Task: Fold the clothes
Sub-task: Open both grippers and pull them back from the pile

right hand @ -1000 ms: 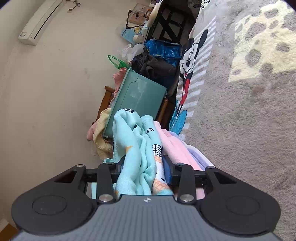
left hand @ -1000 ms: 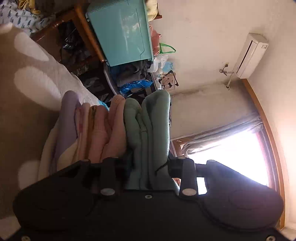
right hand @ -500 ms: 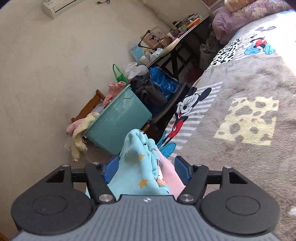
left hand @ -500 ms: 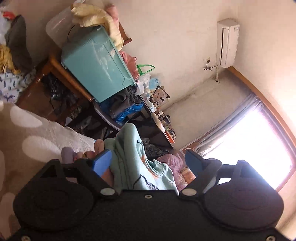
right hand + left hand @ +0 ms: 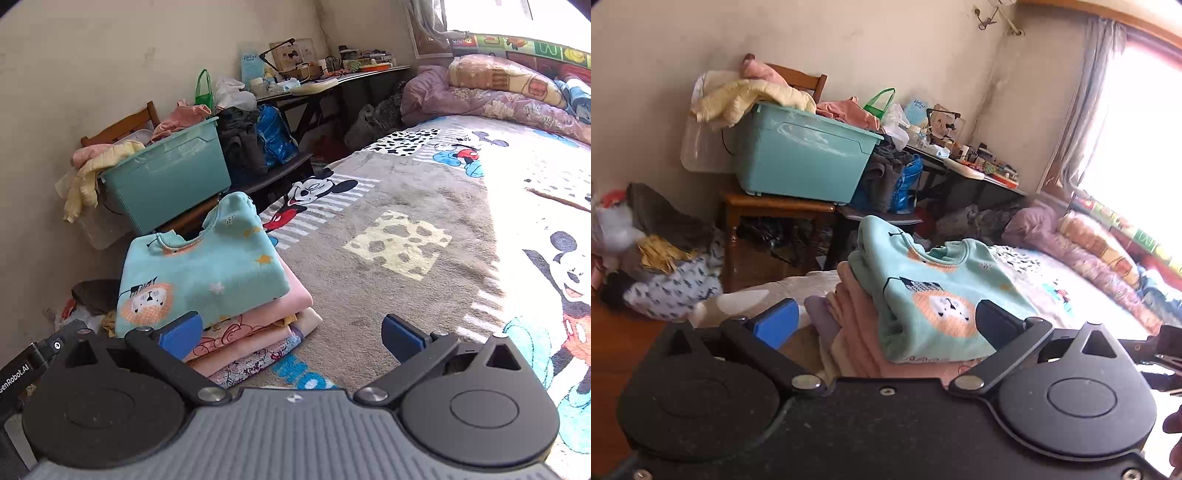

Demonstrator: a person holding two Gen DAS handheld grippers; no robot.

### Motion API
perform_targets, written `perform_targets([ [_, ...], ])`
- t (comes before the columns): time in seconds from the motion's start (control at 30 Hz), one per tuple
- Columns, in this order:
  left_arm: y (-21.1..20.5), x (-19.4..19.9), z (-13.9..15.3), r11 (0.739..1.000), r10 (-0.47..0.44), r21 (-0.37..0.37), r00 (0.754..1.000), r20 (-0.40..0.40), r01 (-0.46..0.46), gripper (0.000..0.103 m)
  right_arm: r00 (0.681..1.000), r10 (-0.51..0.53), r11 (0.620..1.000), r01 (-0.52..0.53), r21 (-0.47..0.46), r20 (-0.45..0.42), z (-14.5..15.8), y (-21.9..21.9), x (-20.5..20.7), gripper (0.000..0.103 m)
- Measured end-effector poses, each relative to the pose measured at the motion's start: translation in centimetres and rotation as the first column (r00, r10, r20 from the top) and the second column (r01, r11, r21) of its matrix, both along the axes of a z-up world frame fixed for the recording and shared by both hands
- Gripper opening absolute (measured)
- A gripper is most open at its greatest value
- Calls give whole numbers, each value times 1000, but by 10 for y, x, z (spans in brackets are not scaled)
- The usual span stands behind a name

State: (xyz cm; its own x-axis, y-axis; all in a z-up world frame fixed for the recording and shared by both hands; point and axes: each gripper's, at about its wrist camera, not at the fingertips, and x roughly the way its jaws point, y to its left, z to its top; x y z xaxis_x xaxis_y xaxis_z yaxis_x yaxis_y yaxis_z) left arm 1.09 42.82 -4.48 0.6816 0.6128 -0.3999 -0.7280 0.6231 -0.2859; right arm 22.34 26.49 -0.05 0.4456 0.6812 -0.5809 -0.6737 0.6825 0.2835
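Observation:
A folded light-blue lion sweater (image 5: pixel 934 291) (image 5: pixel 199 269) lies on top of a stack of folded pink and lilac clothes (image 5: pixel 849 332) (image 5: pixel 258 332) at the corner of the bed. My left gripper (image 5: pixel 886 323) is open just in front of the stack, its fingers apart on either side of it and holding nothing. My right gripper (image 5: pixel 291 334) is open too, with the stack behind its left finger and bare blanket between the fingers. In the right wrist view the other gripper's body (image 5: pixel 33 362) shows at the lower left edge.
A teal bin (image 5: pixel 801 162) (image 5: pixel 166 177) draped with yellow and pink clothes stands on a wooden chair (image 5: pixel 768 210) past the bed corner. Loose clothes lie on the floor (image 5: pixel 665 273). The grey Mickey Mouse blanket (image 5: pixel 424 206) spreads right; a desk (image 5: pixel 332 81) and rolled quilts (image 5: pixel 498 92) are behind.
Both grippers were shut on the folded sweater a second ago. They have opened, let it go on the stack, and pulled back level from it.

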Motion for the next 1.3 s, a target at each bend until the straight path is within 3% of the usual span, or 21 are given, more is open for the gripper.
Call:
perform_targets([
  [0.13,-28,-1,20,998,57,32,992,-112,-54,103,998,20,998,-17,-58,51,13,-7,-29,102],
  [0.23,-53,-17,27,996,68,59,989,-134,-61,103,996,39,996,-32,-83,86,23,-17,-51,102],
  [0.37,-74,-38,28,999,29,-16,988,-151,-32,103,992,52,994,-40,-105,118,34,-30,-71,102],
  [0.5,-90,-46,38,999,42,12,988,-146,-41,103,990,56,994,-42,-105,132,44,-45,-87,102],
  [0.6,-96,-50,48,1000,-1,-1,991,-133,1,103,989,57,994,-45,-98,133,50,-56,-99,102],
  [0.9,-124,-51,59,997,-31,64,977,-210,45,103,988,36,998,-26,-65,148,64,-96,-125,103],
  [1.1,-140,-61,68,994,-38,89,975,-217,59,103,988,35,999,-29,-46,152,68,-114,-140,103],
  [1.3,-150,-69,75,994,-69,66,976,-206,84,103,988,27,999,-23,-33,153,72,-126,-149,103],
])
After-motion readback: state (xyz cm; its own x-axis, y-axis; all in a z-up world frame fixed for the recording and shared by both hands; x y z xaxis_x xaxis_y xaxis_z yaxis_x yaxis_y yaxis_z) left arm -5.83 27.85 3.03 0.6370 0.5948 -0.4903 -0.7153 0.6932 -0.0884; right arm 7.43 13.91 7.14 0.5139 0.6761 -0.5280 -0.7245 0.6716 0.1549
